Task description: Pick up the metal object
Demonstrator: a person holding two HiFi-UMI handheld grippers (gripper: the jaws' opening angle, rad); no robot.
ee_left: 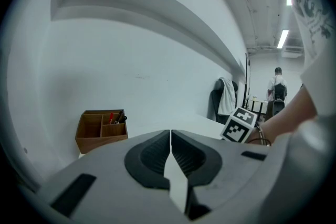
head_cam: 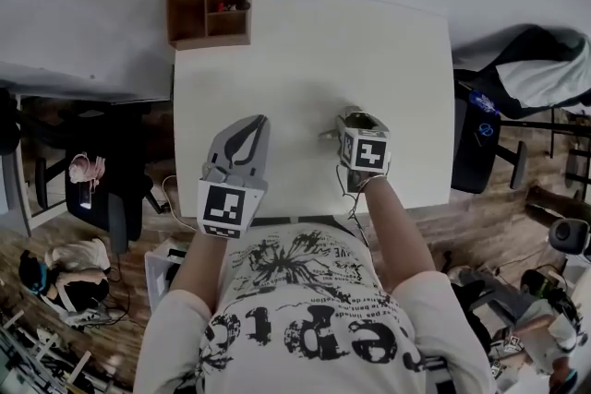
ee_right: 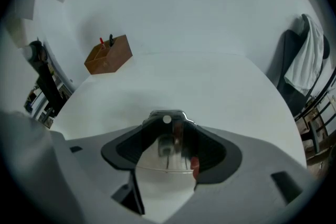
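Right hand-held gripper grasping a metal object above the counter; beside it, left hand-held gripper clenched, empty.

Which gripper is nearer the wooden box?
Left. The left gripper is nearly straight before the wooden box; the right gripper, holding the metal object, is farther to the right.

1. Head view: taken from above the person, facing steeply down on the white bench. The left tongs and right tongs sit at lower centre, and the wooden box at the far-left corner.
2. Left gripper view: low over the bench, facing along its closed tongs towards the wall. The box lies at left, the right tongs' marker cube at right.
3. Right gripper view: close behind its tongs and the metal object gripped between them, facing across the bench to the same box.
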